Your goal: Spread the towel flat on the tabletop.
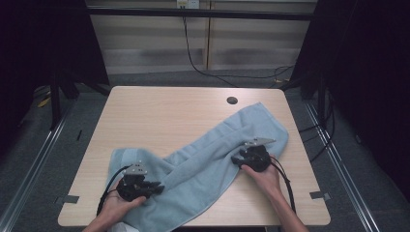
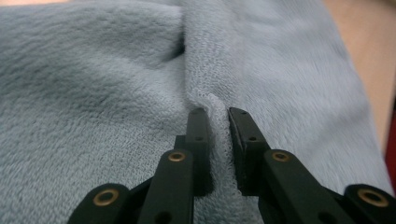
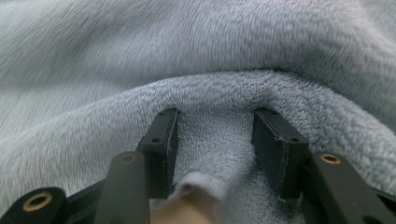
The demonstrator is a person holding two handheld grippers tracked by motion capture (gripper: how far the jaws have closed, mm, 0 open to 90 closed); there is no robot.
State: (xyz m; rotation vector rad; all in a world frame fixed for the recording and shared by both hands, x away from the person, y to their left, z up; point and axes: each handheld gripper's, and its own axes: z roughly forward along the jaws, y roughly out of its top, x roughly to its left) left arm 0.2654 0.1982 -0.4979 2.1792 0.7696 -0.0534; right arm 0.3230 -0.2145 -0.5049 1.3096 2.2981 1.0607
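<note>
Pale wood worktop [image 1: 159, 111]: blue towel [image 1: 203, 164] lies rumpled diagonally across it. Our left hand-held gripper [image 1: 157, 186] pinches a towel ridge; right hand-held gripper [image 1: 236, 159] gapes around a fold w/o pinching. Folding barely begun.

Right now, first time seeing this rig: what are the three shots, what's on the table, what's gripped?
No robot arm here: a person holds a two-jaw tool in each hand. The high view looks down on a wooden table with a light blue towel lying diagonally across it. The other two shots come from cameras riding on each tool. The left tool is pinched shut on a ridge of the towel. The right tool has its jaws apart, straddling a fold of the towel without squeezing it.
</note>
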